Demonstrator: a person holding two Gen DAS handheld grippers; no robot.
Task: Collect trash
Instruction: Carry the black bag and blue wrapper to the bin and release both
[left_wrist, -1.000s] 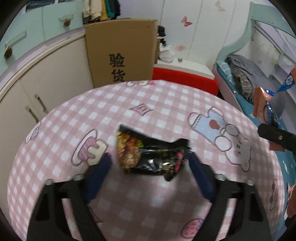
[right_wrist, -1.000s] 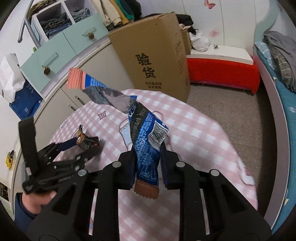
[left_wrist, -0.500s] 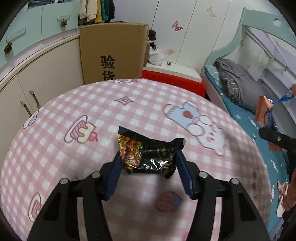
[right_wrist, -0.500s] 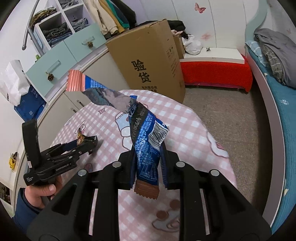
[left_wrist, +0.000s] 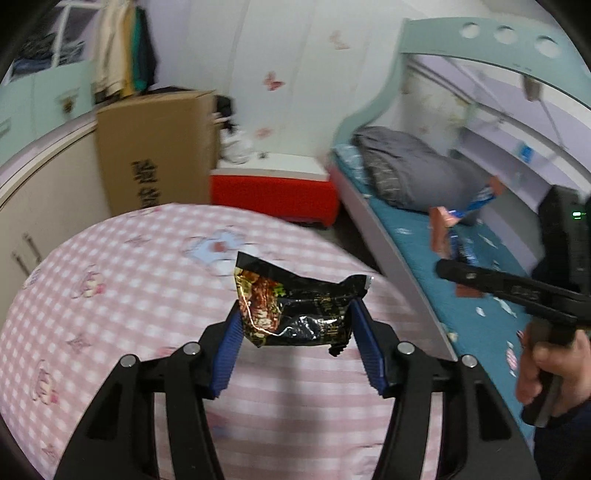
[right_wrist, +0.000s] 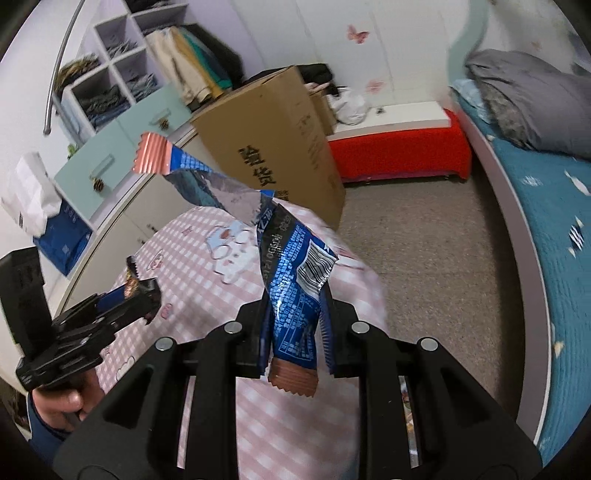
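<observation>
Here the left gripper clamps a crumpled black snack wrapper between its blue-padded fingers, the wrapper raised clear of the pink checked tablecloth below. The right gripper is closed tight on a long blue wrapper, which twists upward to a copper-coloured crimped end at upper left. Beyond the table stands a tall cardboard box against the cabinets, with a red bench and a teal-covered bed farther right.
</observation>
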